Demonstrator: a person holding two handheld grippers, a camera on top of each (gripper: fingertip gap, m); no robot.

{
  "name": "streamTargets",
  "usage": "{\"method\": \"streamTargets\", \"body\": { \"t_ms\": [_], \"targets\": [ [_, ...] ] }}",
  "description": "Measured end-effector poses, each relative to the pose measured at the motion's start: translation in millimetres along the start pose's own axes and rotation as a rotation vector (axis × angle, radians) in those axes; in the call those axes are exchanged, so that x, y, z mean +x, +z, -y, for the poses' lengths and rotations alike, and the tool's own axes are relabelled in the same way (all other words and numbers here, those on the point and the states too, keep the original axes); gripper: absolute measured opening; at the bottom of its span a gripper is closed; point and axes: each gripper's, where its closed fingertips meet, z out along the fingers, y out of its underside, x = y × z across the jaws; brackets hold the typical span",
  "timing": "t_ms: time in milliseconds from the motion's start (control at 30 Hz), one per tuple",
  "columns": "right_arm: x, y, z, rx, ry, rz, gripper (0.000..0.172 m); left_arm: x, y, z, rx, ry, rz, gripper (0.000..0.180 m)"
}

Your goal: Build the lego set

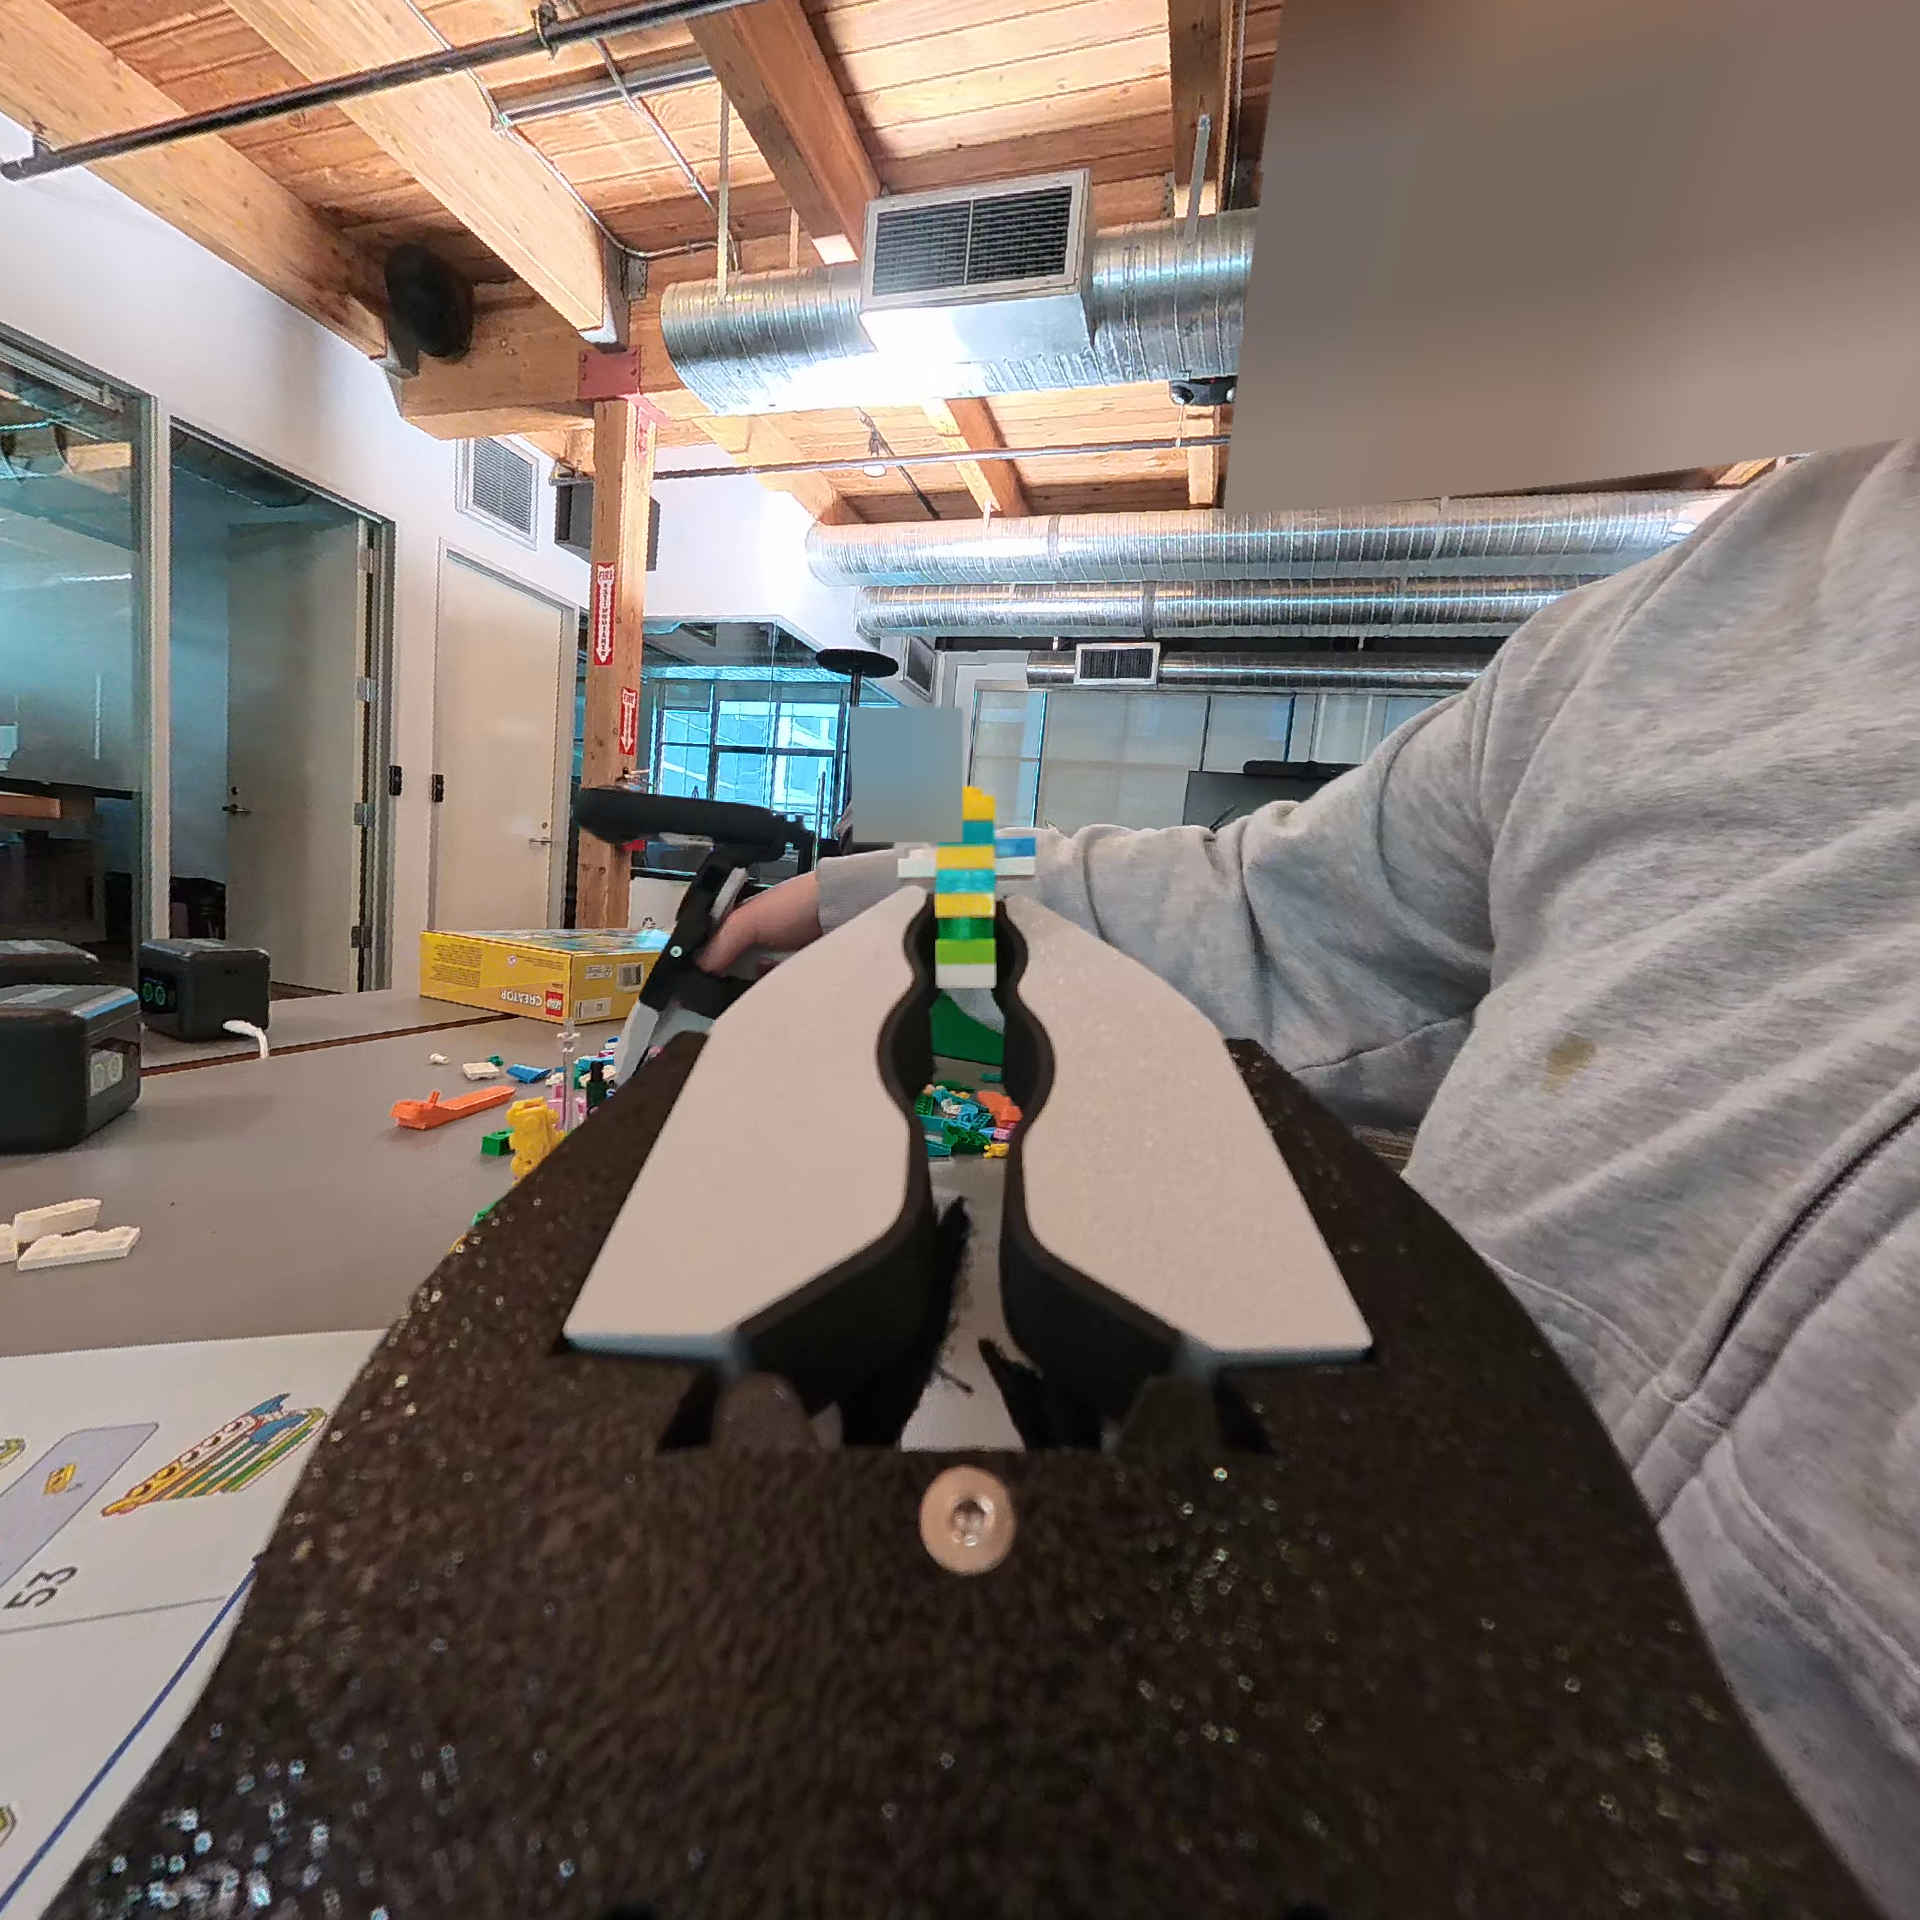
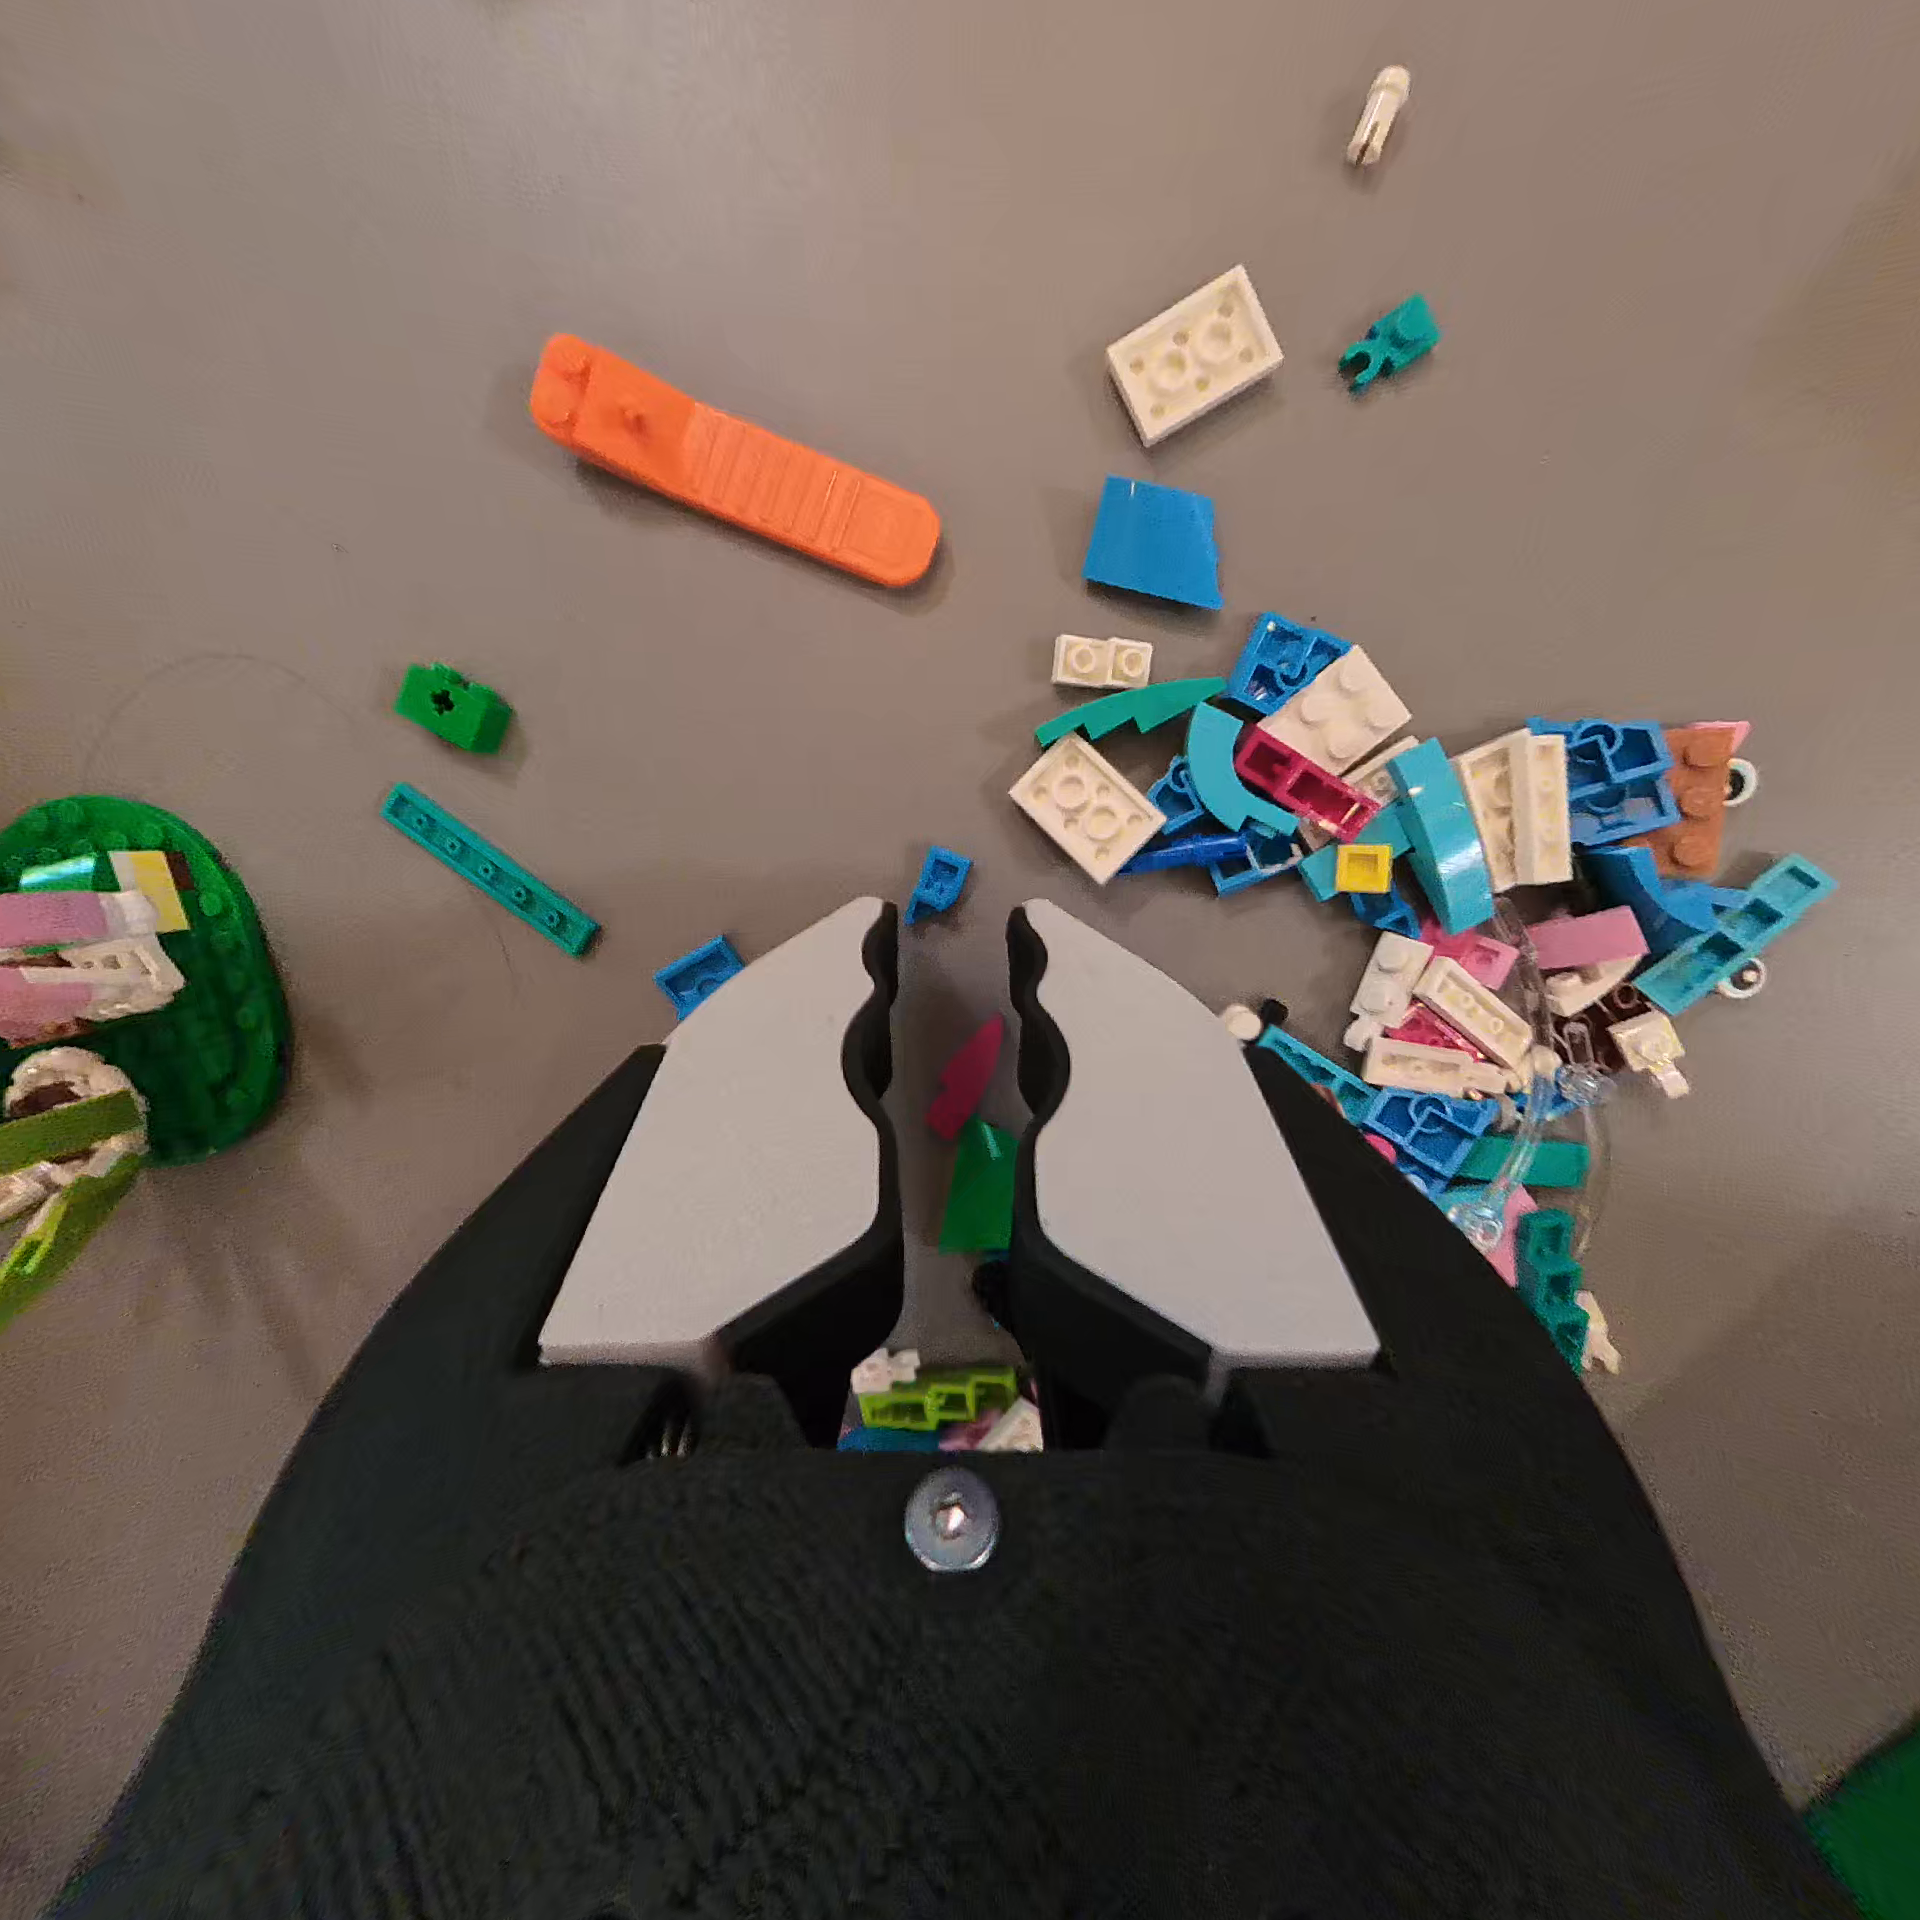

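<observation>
**Brick stack clamped upright in the left gripper, right gripper open over loose pieces**

Nearest the lens, the left gripper has its 2 grey fingers clenched on a narrow stack of toy bricks. That stack stands upright, long axis vertical, its white bottom layer down between the fingertips and its yellow top pointing at the ceiling. Green, lime, yellow and teal layers follow one another, and short white and blue pieces stick out sideways near the top. Both pads press its lower green and lime layers; the upper half rises clear above the tips. Behind it stretches a grey sleeve, and a hand grips the other tool.

Over the grey table, the right gripper looks straight down with its jaws parted and nothing between the tips. One small blue piece lies just ahead of its left fingertip. An orange brick separator lies farther off, slanting, and a heap of loose bricks spreads to the right. One green baseplate model sits at the left edge.
</observation>
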Motion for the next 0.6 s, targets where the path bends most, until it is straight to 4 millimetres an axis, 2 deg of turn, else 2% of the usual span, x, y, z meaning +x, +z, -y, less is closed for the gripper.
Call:
{"method": "streamTargets", "body": {
  "t_ms": [33, 133, 333, 467, 533, 600],
  "targets": [
    [-0.7, 1.8, 0.5, -0.004, 0.009, 0.012, 0.019, 0.0, -0.1, 0.1, 0.001, -0.001, -0.001, 0.008],
    [-0.9, 6.5, -0.5, -0.030, 0.003, 0.008, 0.019, 0.1, 0.1, 0.0, 0.000, -0.001, -0.002, 0.008],
    [0.9, 10.1, 0.8, -0.049, -0.081, -0.059, 0.005, 0.7, 0.7, -0.4, -0.003, 0.004, -0.003, 0.008],
    [-1.6, 0.0, 2.0, 0.003, -0.274, -0.185, 0.004, 0.2, 0.9, -0.4, -0.002, 0.006, 0.001, 0.008],
    [-17.2, -14.8, 6.1, 0.101, -0.434, -0.238, 0.004, -0.6, 1.2, -0.7, -0.005, 0.006, 0.007, 0.008],
    [-43.4, -34.9, 9.8, 0.241, -0.651, -0.304, 0.004, -2.7, 1.8, -1.3, -0.009, 0.004, 0.021, 0.008]
  ]
}}
